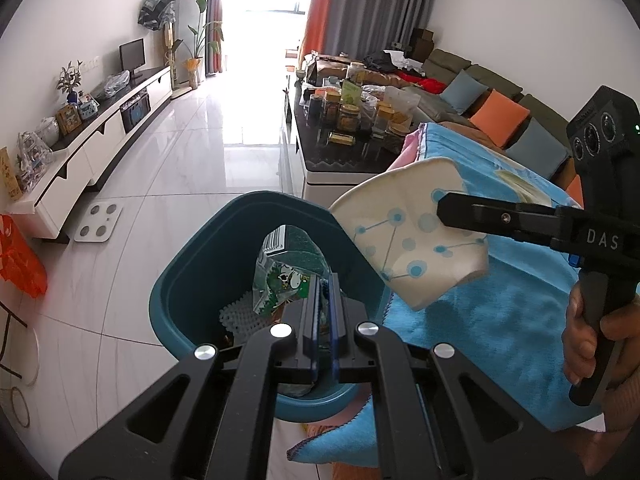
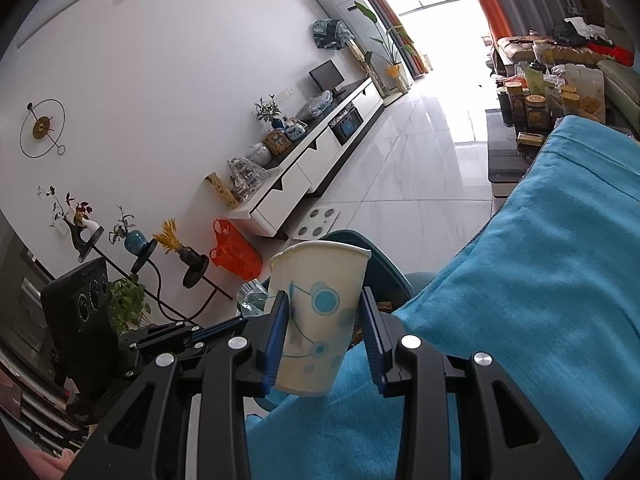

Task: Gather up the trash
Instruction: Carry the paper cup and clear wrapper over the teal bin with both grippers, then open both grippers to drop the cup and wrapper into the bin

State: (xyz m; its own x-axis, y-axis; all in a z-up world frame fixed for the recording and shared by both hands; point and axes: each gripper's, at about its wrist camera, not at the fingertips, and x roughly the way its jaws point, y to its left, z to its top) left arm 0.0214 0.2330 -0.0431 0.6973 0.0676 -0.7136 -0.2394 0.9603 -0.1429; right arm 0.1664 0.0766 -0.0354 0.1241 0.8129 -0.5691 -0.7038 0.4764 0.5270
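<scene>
My right gripper (image 2: 324, 340) holds a paper cup (image 2: 318, 316) by its sides, beside the teal bin (image 1: 188, 280), over the blue towel (image 2: 520, 300). My left gripper (image 1: 323, 300) is closed over the bin, possibly on a green wrapper (image 1: 286, 276). I should carry the cup fully over the opening before releasing.

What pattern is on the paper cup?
White paper cup with blue dots joined by thin lines; clearest in the right wrist view.
</scene>
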